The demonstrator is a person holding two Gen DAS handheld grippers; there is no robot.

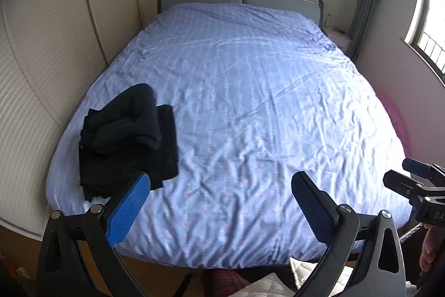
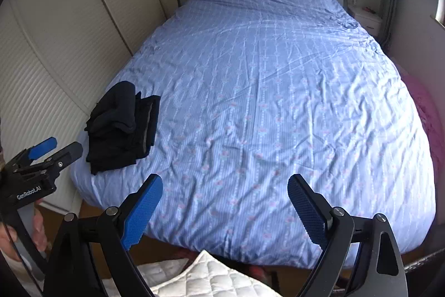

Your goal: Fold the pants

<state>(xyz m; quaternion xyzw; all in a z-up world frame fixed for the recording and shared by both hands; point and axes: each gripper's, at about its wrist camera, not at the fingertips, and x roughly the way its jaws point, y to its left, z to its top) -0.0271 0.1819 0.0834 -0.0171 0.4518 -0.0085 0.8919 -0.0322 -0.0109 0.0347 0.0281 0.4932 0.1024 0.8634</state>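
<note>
Blue-padded fingers of the left gripper stand spread wide over the near edge of the bed, holding nothing. Folded black pants lie on the blue duvet just beyond the left finger. Right gripper is likewise spread and empty, the pants well off to the left of its fingers.

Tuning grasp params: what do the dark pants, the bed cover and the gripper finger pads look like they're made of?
Dark pants: soft matte knit, maybe fleece; thick rounded folds, no sheen.
Bed cover: thin woven fabric, likely cotton; fine creases, faint sheen, printed pattern.
Left gripper pads and right gripper pads: blue, dimpled grid texture, probably rubber or plastic, on black matte arms.
</note>
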